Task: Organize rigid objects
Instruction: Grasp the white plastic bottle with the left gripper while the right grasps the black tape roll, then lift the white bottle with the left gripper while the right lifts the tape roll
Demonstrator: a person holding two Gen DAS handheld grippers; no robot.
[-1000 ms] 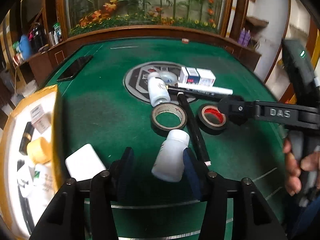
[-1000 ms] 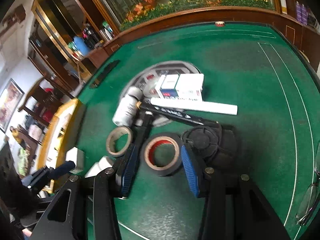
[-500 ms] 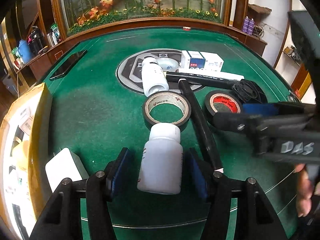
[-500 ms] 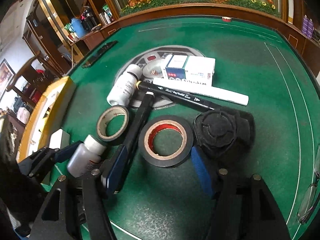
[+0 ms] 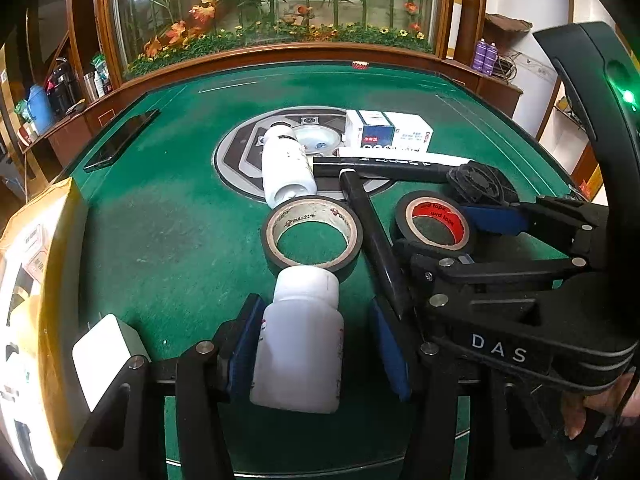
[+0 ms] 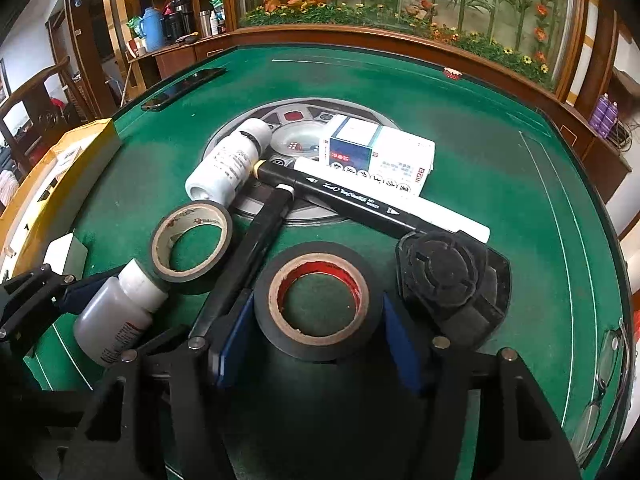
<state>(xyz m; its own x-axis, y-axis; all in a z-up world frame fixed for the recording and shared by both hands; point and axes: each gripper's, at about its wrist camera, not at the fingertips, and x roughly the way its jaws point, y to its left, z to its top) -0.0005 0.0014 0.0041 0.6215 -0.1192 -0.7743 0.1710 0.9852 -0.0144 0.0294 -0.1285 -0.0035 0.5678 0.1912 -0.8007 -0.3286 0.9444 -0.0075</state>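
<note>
Nearest on the green surface [image 5: 160,208], the left tool [image 5: 316,344] straddles a white bottle [image 5: 298,340] lying on its side, pads spread and not yet pressing. Beside it, the right tool [image 6: 316,340] is closing around the black tape roll [image 6: 318,300], still loose. Farther off lie two black markers [image 6: 256,256] and a white box [image 6: 384,152].

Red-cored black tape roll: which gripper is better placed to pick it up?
Right. The right gripper straddles the red-cored tape roll, one pad on each side, jaws closing. The left gripper is around the small white bottle.
</note>
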